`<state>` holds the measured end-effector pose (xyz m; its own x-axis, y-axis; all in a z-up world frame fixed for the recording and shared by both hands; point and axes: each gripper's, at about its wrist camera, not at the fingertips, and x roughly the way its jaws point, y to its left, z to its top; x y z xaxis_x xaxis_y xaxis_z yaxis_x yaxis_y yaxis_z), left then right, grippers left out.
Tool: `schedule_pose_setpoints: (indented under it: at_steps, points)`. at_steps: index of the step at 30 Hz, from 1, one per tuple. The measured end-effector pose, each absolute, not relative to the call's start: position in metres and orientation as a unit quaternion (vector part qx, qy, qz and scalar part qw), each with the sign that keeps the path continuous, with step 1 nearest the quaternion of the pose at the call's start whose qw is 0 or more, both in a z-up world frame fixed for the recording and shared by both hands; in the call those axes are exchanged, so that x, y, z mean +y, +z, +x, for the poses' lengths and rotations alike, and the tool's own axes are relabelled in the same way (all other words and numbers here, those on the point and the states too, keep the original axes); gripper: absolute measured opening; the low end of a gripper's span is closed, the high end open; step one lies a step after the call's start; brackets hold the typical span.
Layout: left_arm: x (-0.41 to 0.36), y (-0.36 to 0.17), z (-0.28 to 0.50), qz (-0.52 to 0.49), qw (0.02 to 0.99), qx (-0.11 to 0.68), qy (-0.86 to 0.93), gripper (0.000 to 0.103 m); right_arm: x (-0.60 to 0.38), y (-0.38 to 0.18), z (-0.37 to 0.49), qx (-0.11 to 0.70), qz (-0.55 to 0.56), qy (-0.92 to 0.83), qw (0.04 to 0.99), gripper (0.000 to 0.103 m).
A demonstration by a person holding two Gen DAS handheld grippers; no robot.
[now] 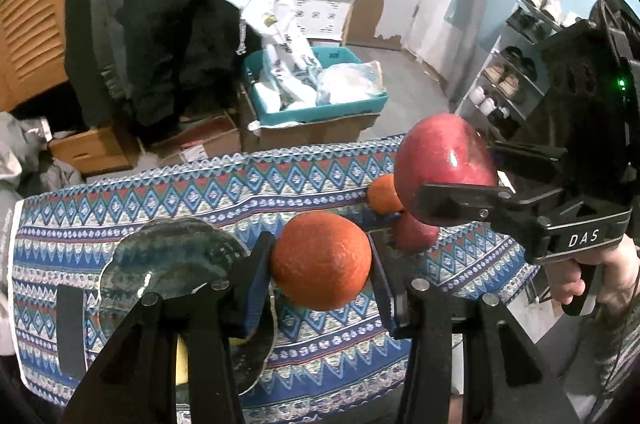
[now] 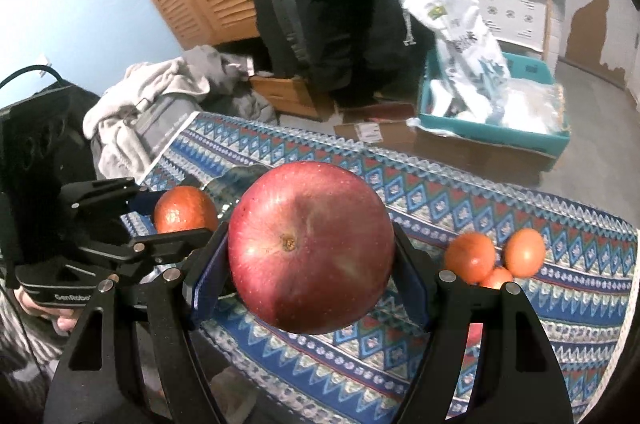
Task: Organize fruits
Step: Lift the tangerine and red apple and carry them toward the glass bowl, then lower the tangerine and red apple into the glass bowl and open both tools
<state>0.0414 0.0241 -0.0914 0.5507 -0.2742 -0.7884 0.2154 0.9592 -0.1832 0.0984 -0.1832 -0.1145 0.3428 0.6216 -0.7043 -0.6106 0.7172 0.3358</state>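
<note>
My left gripper (image 1: 322, 264) is shut on an orange (image 1: 320, 260) and holds it above the patterned tablecloth (image 1: 160, 196), beside a dark glass plate (image 1: 176, 256) at its left. My right gripper (image 2: 312, 256) is shut on a large red apple (image 2: 310, 248), also held above the cloth. In the left wrist view the right gripper (image 1: 460, 180) with the apple (image 1: 440, 160) is up at the right. In the right wrist view the left gripper (image 2: 176, 220) with the orange (image 2: 184, 210) is at the left, over the plate (image 2: 236, 184). Three small oranges (image 2: 496, 258) lie on the cloth at the right.
Another red apple (image 1: 416, 234) and a small orange (image 1: 382, 194) lie on the cloth under the right gripper. Beyond the table's far edge stand a teal crate with bags (image 1: 316, 84), cardboard boxes (image 1: 200, 140), a person in dark clothes (image 1: 168, 4) and a shoe rack (image 1: 508, 76).
</note>
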Motion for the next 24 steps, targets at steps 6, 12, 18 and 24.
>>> schedule_pose_setpoints:
  at_steps: [6, 12, 18, 24]
  points:
    - [0.051, -0.101, 0.039, -0.051, 0.878, 0.460, -0.121, 0.047, -0.156, -0.115, 0.102, 0.436, -0.001, 0.391, 0.811, 0.074]
    - [0.077, -0.108, 0.038, -0.068, 0.878, 0.462, -0.103, 0.047, -0.124, -0.118, 0.104, 0.442, -0.013, 0.403, 0.802, 0.074]
    - [0.103, -0.118, 0.038, -0.083, 0.874, 0.471, -0.081, 0.047, -0.093, -0.132, 0.107, 0.457, -0.023, 0.410, 0.789, 0.074]
    - [0.129, -0.131, 0.037, -0.093, 0.872, 0.478, -0.054, 0.047, -0.063, -0.147, 0.114, 0.471, -0.033, 0.417, 0.777, 0.074]
